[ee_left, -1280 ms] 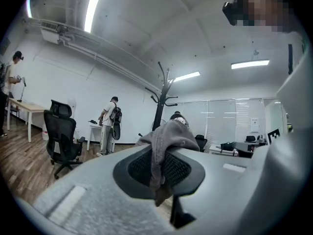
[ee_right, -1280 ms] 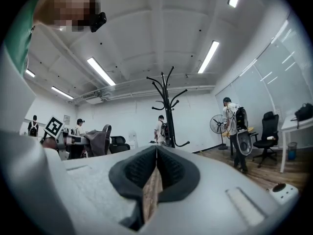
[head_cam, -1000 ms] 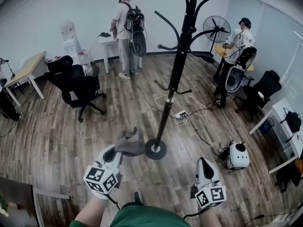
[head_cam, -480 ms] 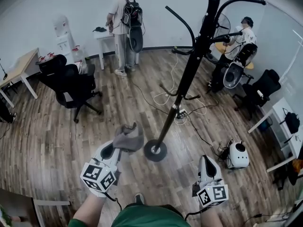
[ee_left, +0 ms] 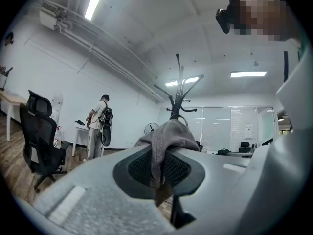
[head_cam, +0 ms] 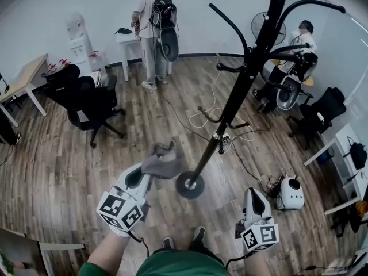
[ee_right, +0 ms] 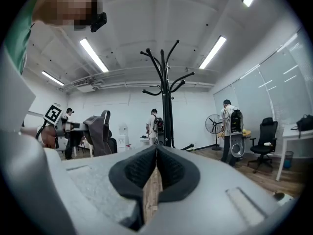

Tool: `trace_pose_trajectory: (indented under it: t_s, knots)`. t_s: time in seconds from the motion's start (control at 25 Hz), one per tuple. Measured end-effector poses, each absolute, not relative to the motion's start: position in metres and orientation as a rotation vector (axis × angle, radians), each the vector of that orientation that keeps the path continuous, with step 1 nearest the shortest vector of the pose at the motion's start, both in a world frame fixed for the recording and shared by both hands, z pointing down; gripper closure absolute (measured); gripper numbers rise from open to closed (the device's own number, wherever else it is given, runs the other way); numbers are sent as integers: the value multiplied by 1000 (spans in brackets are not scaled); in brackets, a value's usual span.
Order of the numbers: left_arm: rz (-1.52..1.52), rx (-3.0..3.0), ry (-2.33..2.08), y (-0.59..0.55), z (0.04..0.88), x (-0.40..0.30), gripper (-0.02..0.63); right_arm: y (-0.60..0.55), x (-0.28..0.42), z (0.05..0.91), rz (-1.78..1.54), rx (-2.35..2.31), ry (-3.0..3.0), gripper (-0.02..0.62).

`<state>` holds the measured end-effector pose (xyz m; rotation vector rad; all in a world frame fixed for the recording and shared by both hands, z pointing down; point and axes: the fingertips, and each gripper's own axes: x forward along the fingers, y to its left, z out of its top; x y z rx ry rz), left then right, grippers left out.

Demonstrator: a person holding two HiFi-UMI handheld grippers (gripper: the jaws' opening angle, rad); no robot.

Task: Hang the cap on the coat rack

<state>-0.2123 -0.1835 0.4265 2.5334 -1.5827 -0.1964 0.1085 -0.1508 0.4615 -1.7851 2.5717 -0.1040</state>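
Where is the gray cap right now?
In the head view the cap is low and left of centre, pinched in the left tongs, just left of the base of the coat rack.

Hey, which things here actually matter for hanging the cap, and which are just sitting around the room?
For the job: cap, clamped in the left gripper; coat rack.

Just sitting around: office chair; loose cables on the floor; white device on the floor; wooden table.
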Motion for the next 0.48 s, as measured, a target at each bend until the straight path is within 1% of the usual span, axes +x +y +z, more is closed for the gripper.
trace_pose_trajectory:
  t_s: [0.48]
  knots:
    - [-268,2545,-1679,-232,364,-173,580,-228,144,454,-118,-1626,2602,589]
